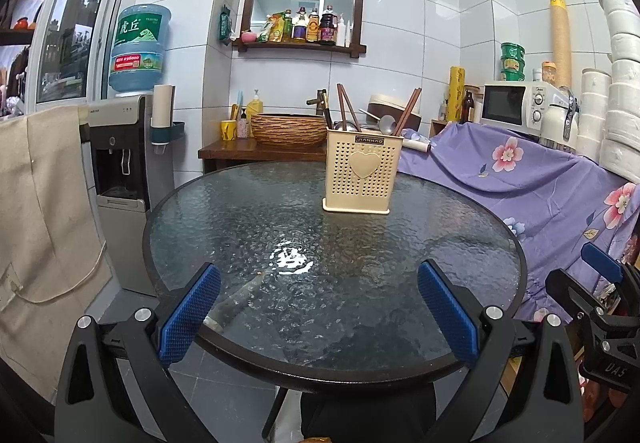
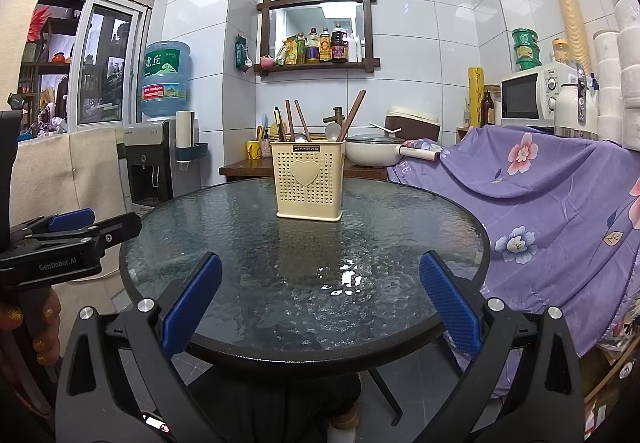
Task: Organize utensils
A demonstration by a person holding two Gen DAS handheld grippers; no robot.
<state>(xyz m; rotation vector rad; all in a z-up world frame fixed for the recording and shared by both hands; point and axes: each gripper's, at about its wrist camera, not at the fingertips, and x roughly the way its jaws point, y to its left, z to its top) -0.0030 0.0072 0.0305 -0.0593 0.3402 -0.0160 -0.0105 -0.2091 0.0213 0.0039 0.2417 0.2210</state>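
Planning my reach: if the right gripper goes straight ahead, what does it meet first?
Probably the cream perforated plastic utensil holder on the round glass table; the open right gripper has bare glass before it.

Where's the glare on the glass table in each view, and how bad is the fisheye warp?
Left wrist: white glare patch on the glass table just ahead of the open left gripper; wall tiles bow strongly toward the edges, corners vignetted black. Right wrist: smaller broken glare in front of the utensil holder, near the open right gripper; same bowing. Both views sharp, no motion blur.
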